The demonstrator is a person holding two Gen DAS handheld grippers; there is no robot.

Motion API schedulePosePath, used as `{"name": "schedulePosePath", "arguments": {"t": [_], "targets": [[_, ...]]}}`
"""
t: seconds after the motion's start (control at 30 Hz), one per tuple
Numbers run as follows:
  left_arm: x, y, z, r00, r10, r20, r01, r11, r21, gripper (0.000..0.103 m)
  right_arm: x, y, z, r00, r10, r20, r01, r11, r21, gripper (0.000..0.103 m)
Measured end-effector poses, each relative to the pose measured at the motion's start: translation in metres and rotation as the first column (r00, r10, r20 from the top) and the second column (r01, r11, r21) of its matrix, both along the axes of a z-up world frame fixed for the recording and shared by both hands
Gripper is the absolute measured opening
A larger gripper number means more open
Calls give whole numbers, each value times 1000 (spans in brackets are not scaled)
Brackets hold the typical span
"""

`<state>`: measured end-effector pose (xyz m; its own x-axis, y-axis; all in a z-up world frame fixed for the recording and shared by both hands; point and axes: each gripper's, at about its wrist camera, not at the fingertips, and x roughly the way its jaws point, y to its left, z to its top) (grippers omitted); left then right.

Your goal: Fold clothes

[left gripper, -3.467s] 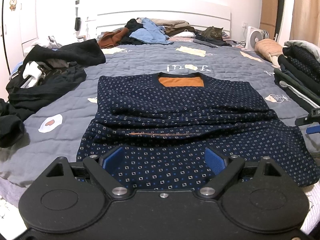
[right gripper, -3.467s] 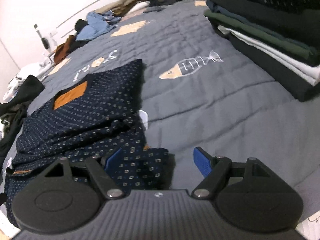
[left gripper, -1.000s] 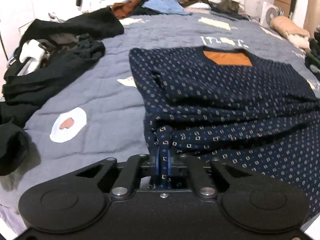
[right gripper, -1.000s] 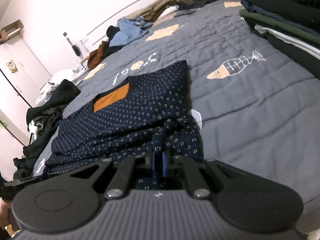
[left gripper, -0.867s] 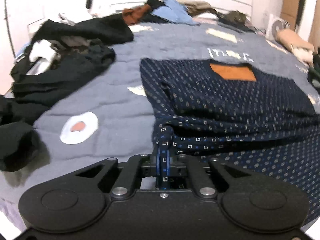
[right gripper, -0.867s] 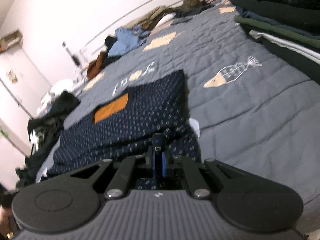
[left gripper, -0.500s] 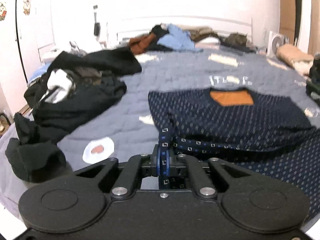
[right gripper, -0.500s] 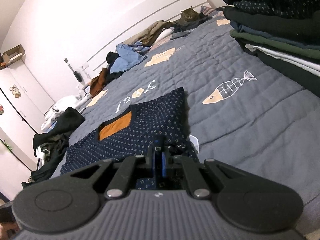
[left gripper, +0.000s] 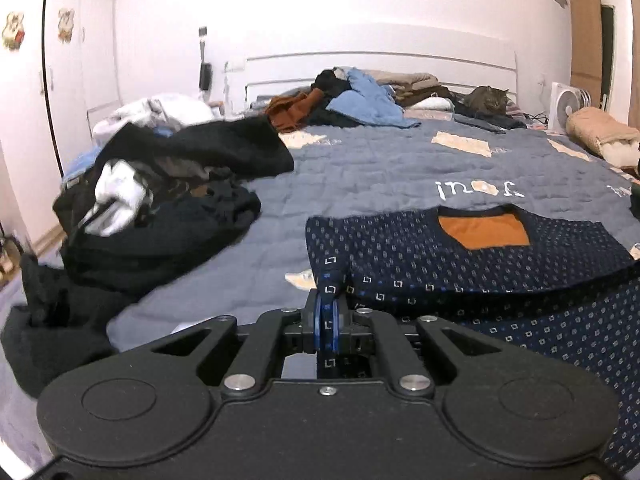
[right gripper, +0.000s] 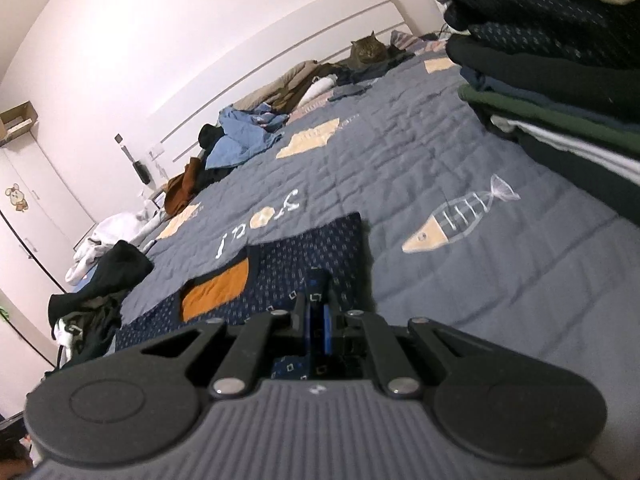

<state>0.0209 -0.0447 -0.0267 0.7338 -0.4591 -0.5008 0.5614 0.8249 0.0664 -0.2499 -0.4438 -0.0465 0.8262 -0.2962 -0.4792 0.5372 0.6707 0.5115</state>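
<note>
Navy dotted sweater (left gripper: 472,264), orange neck patch at 12 o'clock | left gripper (left gripper: 327,316), right gripper (right gripper: 317,320): fingers pinch hem | hem now raised higher off bed (left gripper: 360,168).

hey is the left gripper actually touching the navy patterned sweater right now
Touching. The left wrist view shows the left gripper shut on a pinched fold of the navy patterned sweater, with the fabric clamped between its blue pads and no gap.

Soft, even indoor light with a pinkish cast on the pale walls (left gripper: 360,8). Strong fisheye bending at frame edges, dark vignette in corners. Slight motion blur on the heap of black and white clothes (left gripper: 160,208). Faint shadows only.
</note>
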Motion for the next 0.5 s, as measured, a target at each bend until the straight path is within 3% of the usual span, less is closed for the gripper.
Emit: {"name": "schedulePosePath", "arguments": {"t": [0.2,0.5], "targets": [[30,-15,6,1000,4,5,-4,1000,-7,6,30,-21,5,1000,1,-24,-2,999,-37,6],[75,-53,0,1000,-14,21,13,999,46,6,91,-62,-2,997,14,-81,-17,999,-38,6]]}}
